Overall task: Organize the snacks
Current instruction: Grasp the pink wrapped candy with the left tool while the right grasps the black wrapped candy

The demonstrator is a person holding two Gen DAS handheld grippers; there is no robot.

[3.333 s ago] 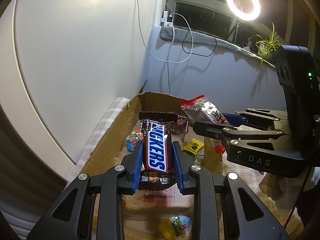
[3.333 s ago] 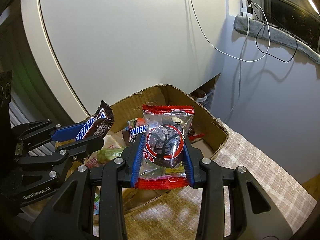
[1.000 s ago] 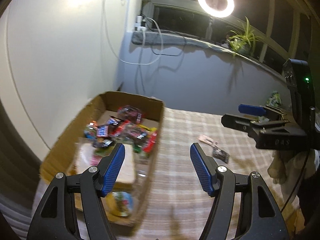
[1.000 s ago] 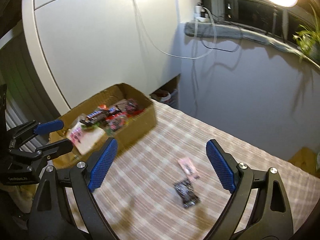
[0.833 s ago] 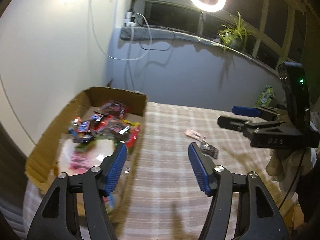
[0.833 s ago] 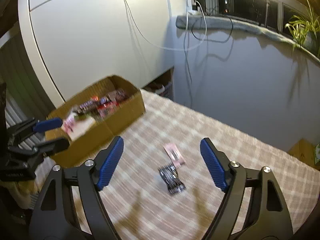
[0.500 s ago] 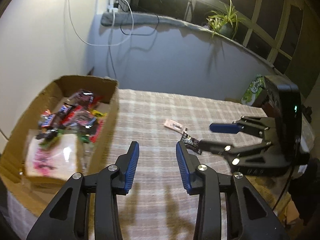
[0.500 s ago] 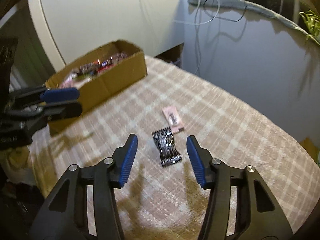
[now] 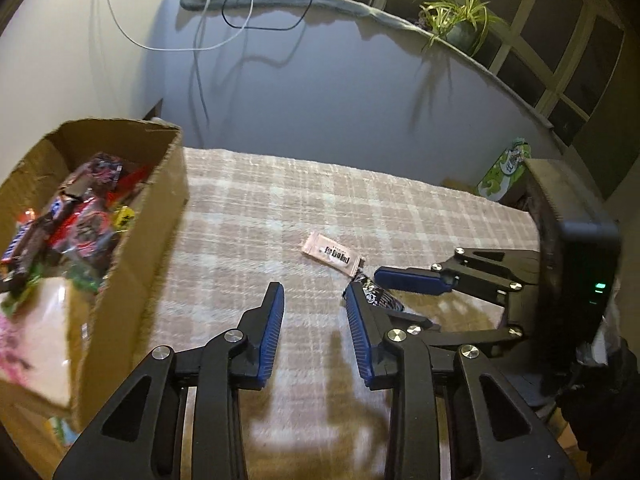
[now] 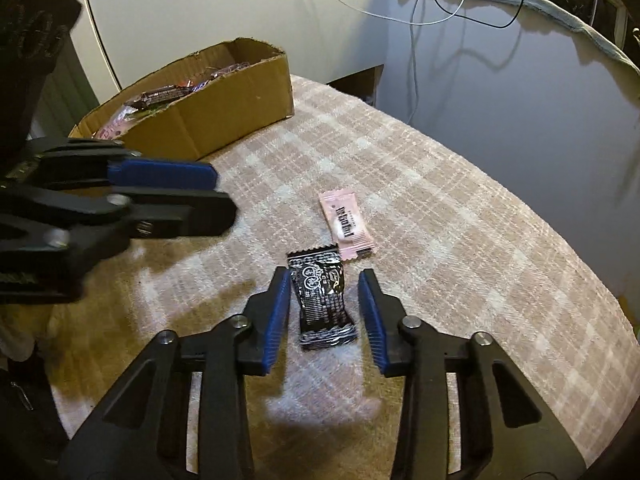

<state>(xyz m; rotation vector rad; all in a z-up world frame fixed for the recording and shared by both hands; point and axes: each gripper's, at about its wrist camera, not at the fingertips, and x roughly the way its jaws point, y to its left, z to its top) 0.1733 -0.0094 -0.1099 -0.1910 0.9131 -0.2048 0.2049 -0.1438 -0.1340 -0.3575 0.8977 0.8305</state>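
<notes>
The right gripper [image 10: 324, 280] straddles the black snack packet [image 10: 322, 295] on the checked desk [image 10: 460, 216], jaws released. The left gripper [image 9: 314, 298] hovers released. A pink packet [image 10: 346, 224] lies just beyond; the cardboard box [image 10: 224, 108] holds snacks.

You can see dark print on the pink packet [image 10: 346, 224] near the middle of the checked cloth [image 10: 460, 240], and white print on the black packet [image 10: 322, 297] touching it, but on both the letters are too small to read.
</notes>
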